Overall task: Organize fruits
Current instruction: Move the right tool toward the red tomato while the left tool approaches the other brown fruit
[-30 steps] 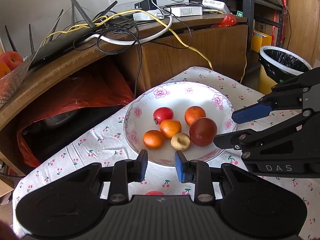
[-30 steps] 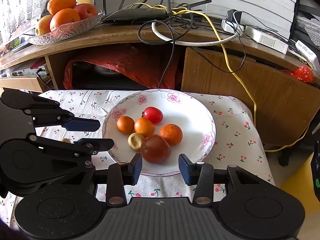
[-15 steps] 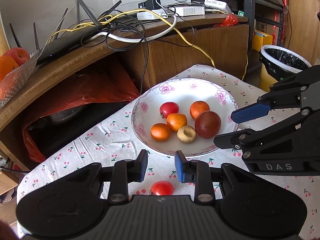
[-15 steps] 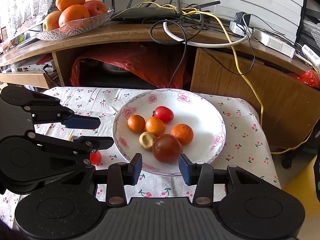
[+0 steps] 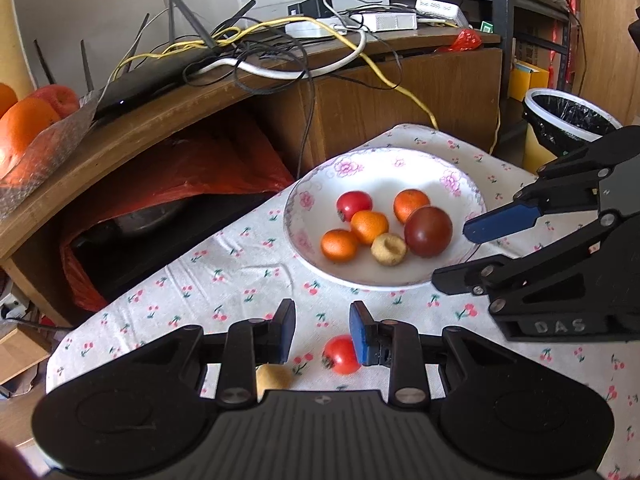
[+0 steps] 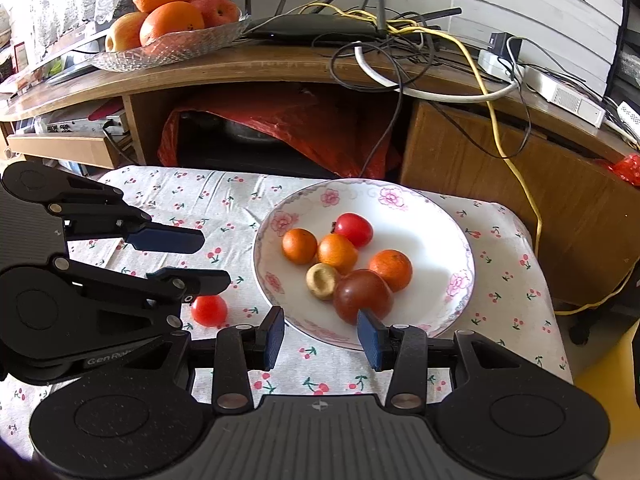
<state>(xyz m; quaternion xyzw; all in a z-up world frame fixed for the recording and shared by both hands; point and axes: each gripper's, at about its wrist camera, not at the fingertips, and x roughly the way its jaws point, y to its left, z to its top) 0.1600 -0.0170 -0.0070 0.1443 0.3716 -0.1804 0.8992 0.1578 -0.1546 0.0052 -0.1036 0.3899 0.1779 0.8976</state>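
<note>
We see our left gripper (image 5: 322, 330) hanging over the cherry-print tablecloth (image 5: 224, 280) with its jaws wide apart and nothing between them. A small red fruit (image 5: 340, 354) lies on the cloth just beside its right finger, and a yellowish fruit (image 5: 274, 376) peeks out below its left finger. At about 1 o'clock from this gripper sits the flowered plate (image 5: 400, 164), holding a red fruit (image 5: 354, 205), three orange ones, a tan fruit (image 5: 389, 249) and a dark red fruit (image 5: 428, 231). Our right gripper (image 6: 320, 338) is also spread wide and carries nothing, at the plate's near rim.
</note>
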